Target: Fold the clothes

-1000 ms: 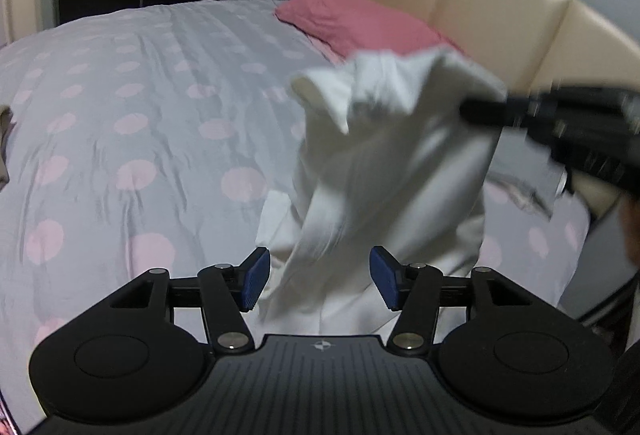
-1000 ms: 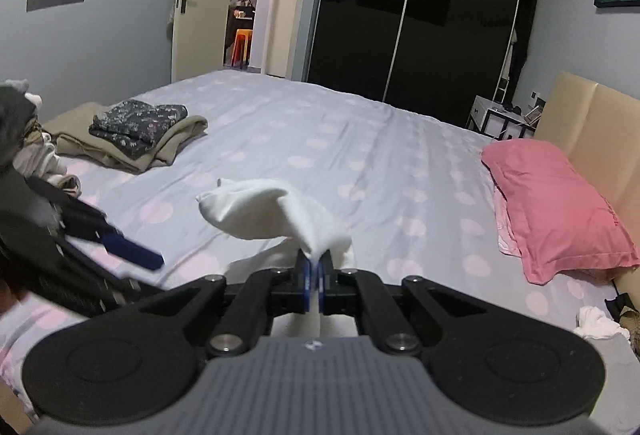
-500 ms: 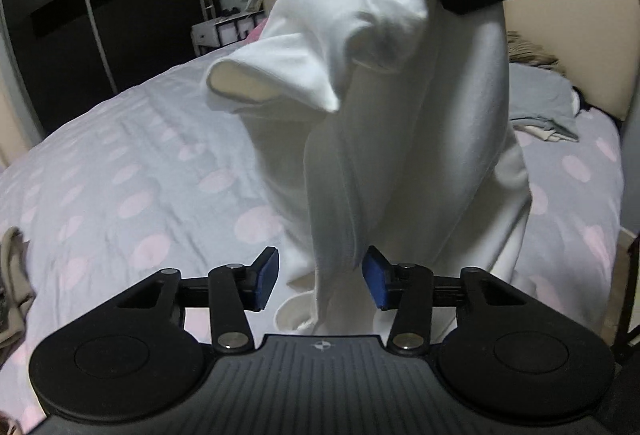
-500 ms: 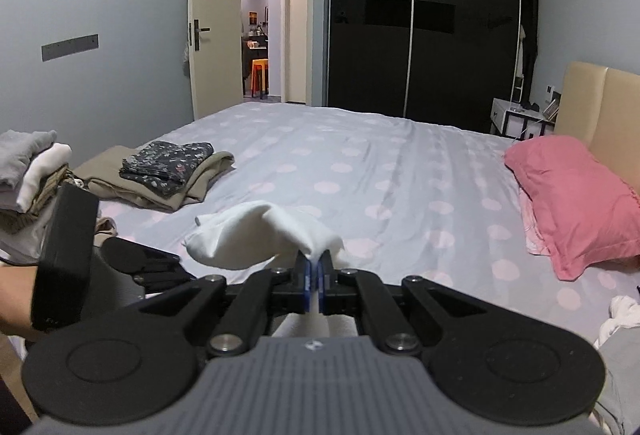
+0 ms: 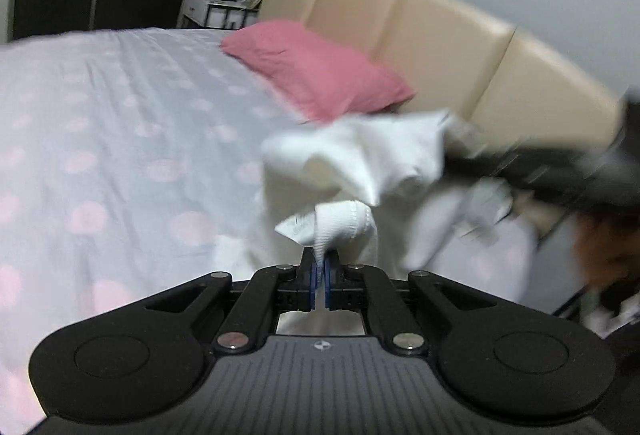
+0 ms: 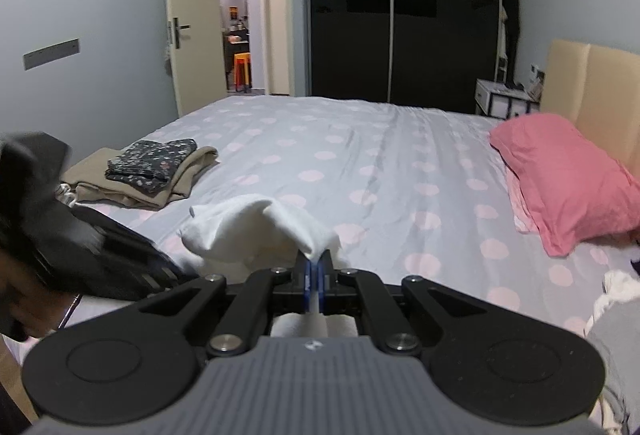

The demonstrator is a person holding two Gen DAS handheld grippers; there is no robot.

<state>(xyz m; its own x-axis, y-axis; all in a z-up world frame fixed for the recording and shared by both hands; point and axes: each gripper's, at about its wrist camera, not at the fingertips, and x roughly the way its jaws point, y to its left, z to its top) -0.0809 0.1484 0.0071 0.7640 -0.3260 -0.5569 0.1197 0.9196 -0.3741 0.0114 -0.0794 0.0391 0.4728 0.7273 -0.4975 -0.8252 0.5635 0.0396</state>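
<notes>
Left gripper [image 5: 319,272]: jaws together, clamped on a hemmed edge of the white garment [image 5: 360,171]. Cloth rises straight out from between the blue pads, centre-bottom of the left wrist view, with a small tag sticking out just left of the pinch. The rest of the garment bunches above and right of my jaws, mid-frame, and drapes down toward the bed [image 5: 120,123]. That view is motion-blurred.

Right gripper [image 6: 314,277]: jaws nearly together and opening slightly, but the pads are on a fold of the same garment [image 6: 256,227], so clamped. Cloth mounds up just above and left of the pads, centre of the right wrist view, and a strip of it runs back between the fingers toward the camera.

In the left wrist view the right gripper [image 5: 472,159] comes in from the right edge, blurred, tip at the garment's upper right. In the right wrist view the left gripper [image 6: 172,267] sits at lower left, just beside the cloth.

Pink pillow [image 6: 560,175] lies at right, well apart from the garment. Folded clothes stack [image 6: 148,171] sits at left on the bed.
</notes>
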